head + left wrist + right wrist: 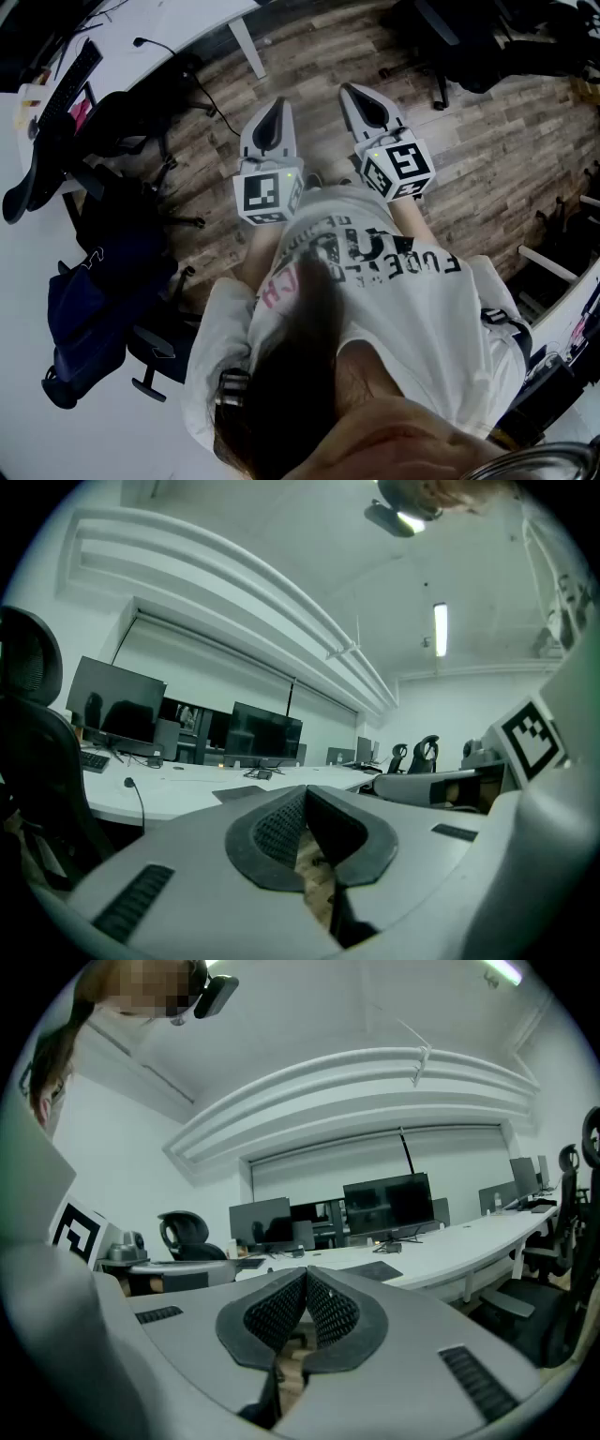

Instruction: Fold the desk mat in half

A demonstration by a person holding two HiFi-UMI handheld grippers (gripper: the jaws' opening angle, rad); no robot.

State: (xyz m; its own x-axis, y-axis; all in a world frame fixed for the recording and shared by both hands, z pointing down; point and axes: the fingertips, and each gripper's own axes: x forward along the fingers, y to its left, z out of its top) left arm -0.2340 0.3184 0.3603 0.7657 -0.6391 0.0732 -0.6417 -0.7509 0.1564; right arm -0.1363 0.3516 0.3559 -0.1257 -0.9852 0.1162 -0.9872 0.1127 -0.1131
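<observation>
Left gripper (pixel 277 105) and right gripper (pixel 361 92) both closed, empty, level over floor (pixel 487 141); dark desk mat (pixel 373 1270) flat on white desk (pixel 469 1241), well ahead, roughly between them; neither clearly nearer.

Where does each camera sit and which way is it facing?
Head view: on the person's head, steeply down at shirt, left claw, right claw, wood floor.
Left gripper view: on the left claw, level across a white desk with monitors; its shut jaws show.
Right gripper view: on the right claw, level toward monitors; its shut jaws show.
Both gripper views share the white desk and monitors.
</observation>
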